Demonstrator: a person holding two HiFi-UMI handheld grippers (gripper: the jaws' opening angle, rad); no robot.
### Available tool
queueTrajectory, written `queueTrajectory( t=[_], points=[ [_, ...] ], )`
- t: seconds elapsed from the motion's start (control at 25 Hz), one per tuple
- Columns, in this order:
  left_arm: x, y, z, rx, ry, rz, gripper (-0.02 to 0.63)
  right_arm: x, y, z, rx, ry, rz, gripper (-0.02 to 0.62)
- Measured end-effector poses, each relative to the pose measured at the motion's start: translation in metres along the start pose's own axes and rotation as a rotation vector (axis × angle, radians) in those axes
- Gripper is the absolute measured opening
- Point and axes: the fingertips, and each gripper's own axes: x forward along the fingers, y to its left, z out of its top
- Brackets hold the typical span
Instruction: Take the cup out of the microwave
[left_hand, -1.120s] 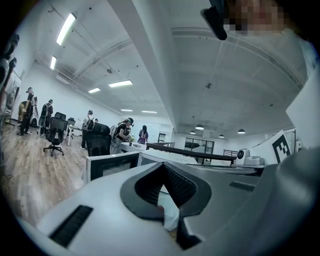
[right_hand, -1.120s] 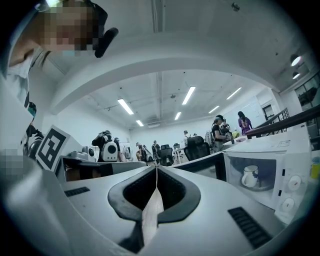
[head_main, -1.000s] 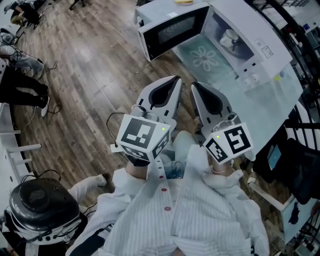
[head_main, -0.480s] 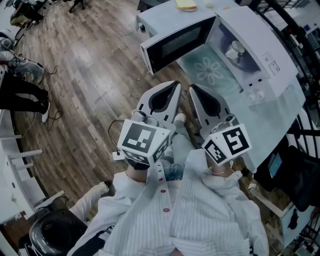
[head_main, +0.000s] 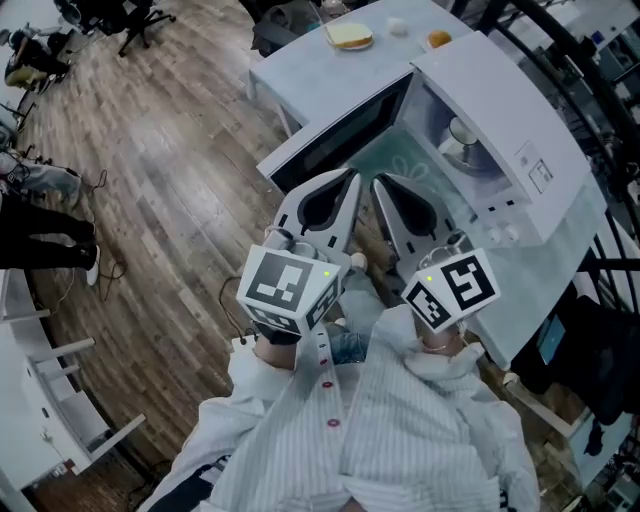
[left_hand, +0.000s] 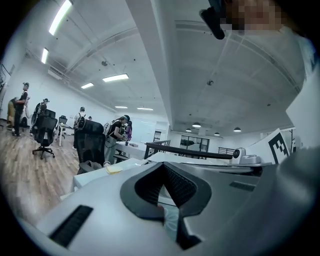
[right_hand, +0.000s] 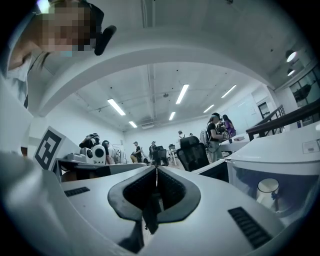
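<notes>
The white cup (head_main: 460, 133) stands inside the open microwave (head_main: 520, 110), which now lies nearer than a second ago, so the approach is under way with no reach begun. The left tongs (head_main: 345, 185) and right tongs (head_main: 388, 190) are pressed together, empty. Only the right gripper view shows the cup upright from the side.

From above, the cup (head_main: 461, 133) sits deep in the microwave (head_main: 520, 120), only its top plain to see. The right gripper (right_hand: 156, 169), seen along its own jaws, cuts off the cup's base. The left gripper (head_main: 352, 176) covers part of the microwave door (head_main: 340, 140). On the far table (head_main: 300, 70) lie a yellowish item (head_main: 349, 35), a white speck (head_main: 398, 25) and an orange speck (head_main: 438, 39) — all too small to name. Both hands lie hidden under the marker cubes (head_main: 288, 288).
</notes>
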Motion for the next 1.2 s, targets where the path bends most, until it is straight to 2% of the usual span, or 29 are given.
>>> queueTrajectory(
  t=[0.4,0.76,1.2],
  points=[
    [0.095,0.004,0.016,0.005,0.009,-0.129,0.006,0.023,-0.080,0.030,-0.013,-0.028,-0.115,0.035],
    [0.161,-0.037,0.016,0.012,0.030,-0.318,0.008,-0.005,-0.140,0.041,-0.022,-0.048,-0.290,0.035],
    [0.201,-0.078,0.009,0.013,0.071,-0.522,0.008,-0.041,-0.182,0.049,-0.007,-0.084,-0.506,0.035]
  ],
)
